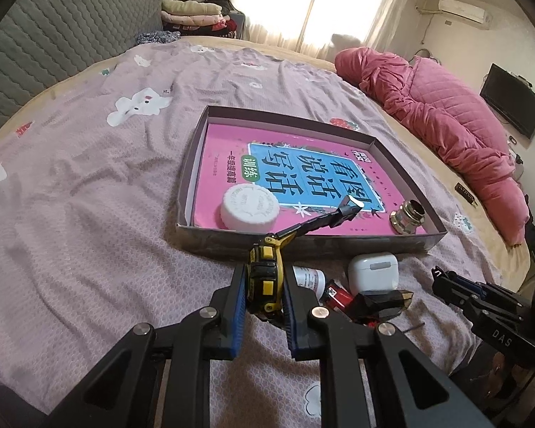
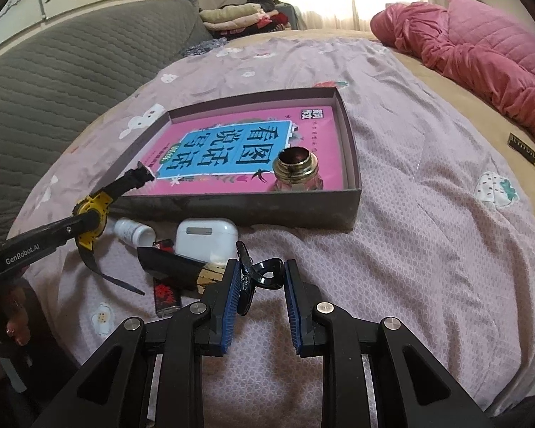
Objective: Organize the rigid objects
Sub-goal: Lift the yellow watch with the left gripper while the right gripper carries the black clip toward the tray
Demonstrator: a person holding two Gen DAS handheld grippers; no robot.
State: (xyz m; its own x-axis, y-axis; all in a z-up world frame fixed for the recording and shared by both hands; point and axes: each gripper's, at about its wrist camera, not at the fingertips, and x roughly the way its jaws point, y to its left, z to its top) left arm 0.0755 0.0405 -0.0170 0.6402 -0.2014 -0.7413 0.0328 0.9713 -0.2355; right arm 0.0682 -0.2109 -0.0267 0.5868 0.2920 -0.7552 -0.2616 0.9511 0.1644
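Observation:
My left gripper [image 1: 265, 278] is shut on a yellow and black wristwatch [image 1: 264, 267], held above the bed just short of the box's near wall. Its black strap [image 1: 324, 219] reaches over that wall. In the right wrist view the same watch [image 2: 91, 214] hangs at the left in the left gripper [image 2: 83, 230]. My right gripper [image 2: 260, 271] is shut on a black hair clip [image 2: 264, 273], low over the sheet. The shallow dark box [image 1: 192, 164] holds a pink book [image 1: 228, 142], a white ribbed cap [image 1: 249, 207] and a brass-necked glass bottle [image 1: 408, 215].
Between the grippers and the box lie a white earbuds case [image 2: 207, 237], a small white bottle [image 2: 133, 230], a red lighter [image 1: 339, 296], a black and gold piece [image 2: 182, 267] and a black lighter [image 2: 166, 296]. A pink quilt [image 1: 442, 107] lies far right. A grey headboard [image 2: 53, 82] stands left.

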